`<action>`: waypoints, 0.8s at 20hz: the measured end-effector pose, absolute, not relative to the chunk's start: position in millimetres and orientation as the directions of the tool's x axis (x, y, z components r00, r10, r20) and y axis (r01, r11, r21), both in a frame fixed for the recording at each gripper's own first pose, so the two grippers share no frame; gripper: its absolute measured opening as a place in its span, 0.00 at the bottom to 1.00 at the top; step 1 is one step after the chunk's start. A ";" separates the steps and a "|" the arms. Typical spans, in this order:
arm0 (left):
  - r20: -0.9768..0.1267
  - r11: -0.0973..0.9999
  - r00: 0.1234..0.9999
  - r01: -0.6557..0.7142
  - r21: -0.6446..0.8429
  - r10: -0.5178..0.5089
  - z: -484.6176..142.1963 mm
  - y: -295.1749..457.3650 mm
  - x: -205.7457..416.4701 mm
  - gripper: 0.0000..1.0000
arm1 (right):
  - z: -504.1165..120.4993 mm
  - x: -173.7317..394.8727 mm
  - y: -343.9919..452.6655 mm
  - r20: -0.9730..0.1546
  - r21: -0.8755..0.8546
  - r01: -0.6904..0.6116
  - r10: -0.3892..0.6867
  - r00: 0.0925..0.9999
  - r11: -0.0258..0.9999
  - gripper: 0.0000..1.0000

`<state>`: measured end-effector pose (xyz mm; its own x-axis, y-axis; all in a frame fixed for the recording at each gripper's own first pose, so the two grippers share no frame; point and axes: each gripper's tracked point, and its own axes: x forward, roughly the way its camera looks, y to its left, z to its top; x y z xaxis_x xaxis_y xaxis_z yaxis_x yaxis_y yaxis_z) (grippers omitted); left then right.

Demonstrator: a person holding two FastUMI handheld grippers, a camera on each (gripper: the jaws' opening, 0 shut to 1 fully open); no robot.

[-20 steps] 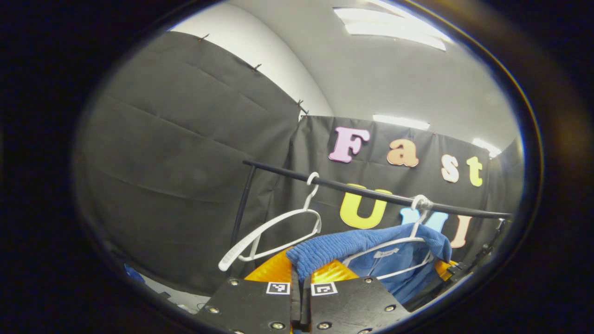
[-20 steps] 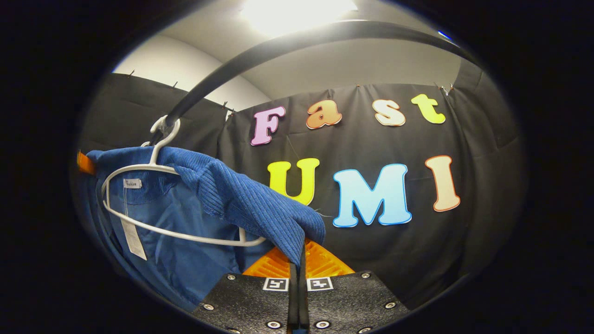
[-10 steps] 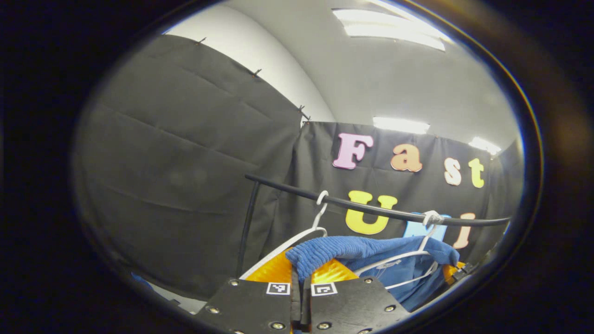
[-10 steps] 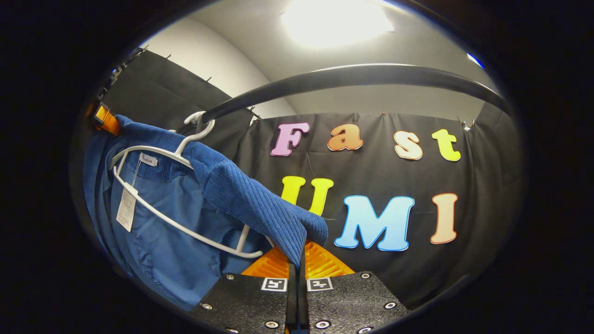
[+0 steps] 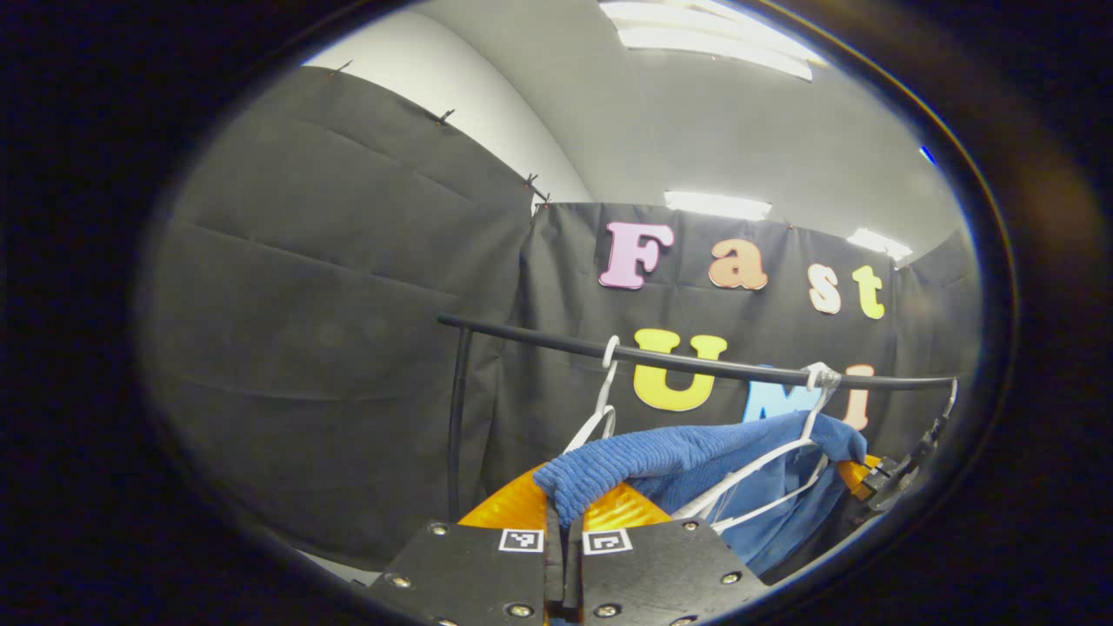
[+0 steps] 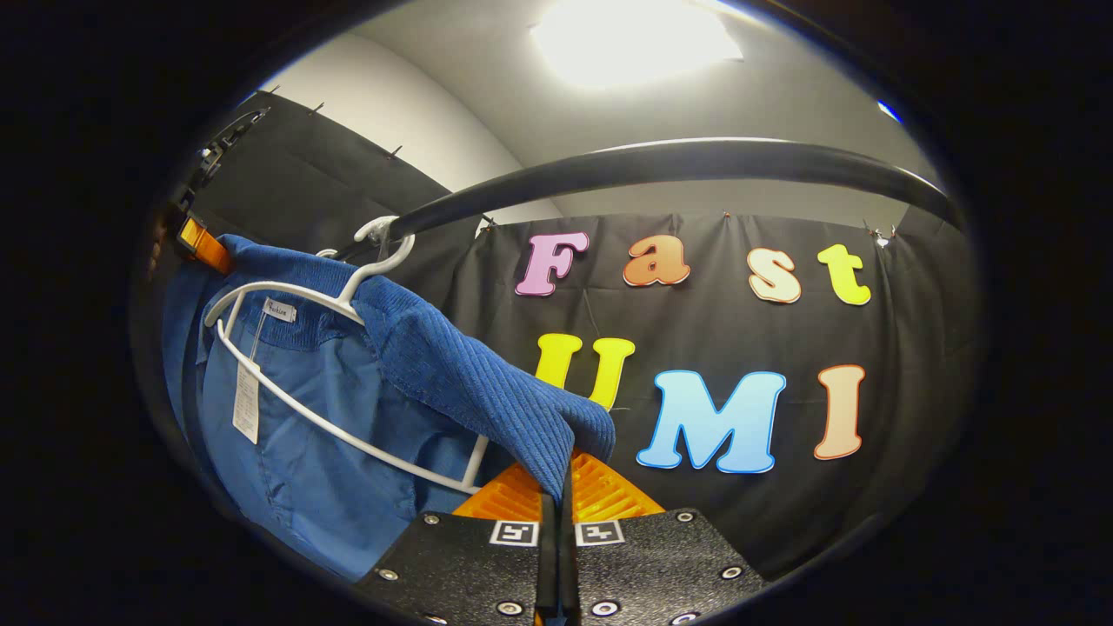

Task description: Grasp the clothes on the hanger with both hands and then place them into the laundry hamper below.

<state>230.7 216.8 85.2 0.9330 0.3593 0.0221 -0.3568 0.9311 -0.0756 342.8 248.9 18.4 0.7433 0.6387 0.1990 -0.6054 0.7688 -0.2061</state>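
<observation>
A blue garment with a ribbed waistband (image 5: pixel 661 456) hangs around a white hanger (image 5: pixel 774 461) on the black rail (image 5: pixel 696 361). My left gripper (image 5: pixel 563 513) is shut on one end of the ribbed band, low in the left gripper view. In the right gripper view, the same garment (image 6: pixel 348 409) drapes to the left around the white hanger (image 6: pixel 330 348), and my right gripper (image 6: pixel 556 496) is shut on the band's other end. The other gripper (image 6: pixel 196 235) shows at the garment's far left edge. The hamper is out of sight.
A second, bare white hanger (image 5: pixel 600 409) hangs on the rail to the left of the garment. The rail's black upright post (image 5: pixel 454 426) stands at its left end. The rail (image 6: pixel 661 165) arches close overhead in the right gripper view.
Both grippers keep their hold on the ribbed band. The left gripper view has shifted, so the bare hanger now sits closer behind the garment. The garment's hanger has tilted more in the right gripper view.
</observation>
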 end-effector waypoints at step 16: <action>0.035 0.969 0.980 -0.186 -0.163 0.194 -17.5 199.1 289.3 0.01 | 16.3 368.9 235.4 0.201 -0.204 -0.512 0.548 0.812 0.834 0.01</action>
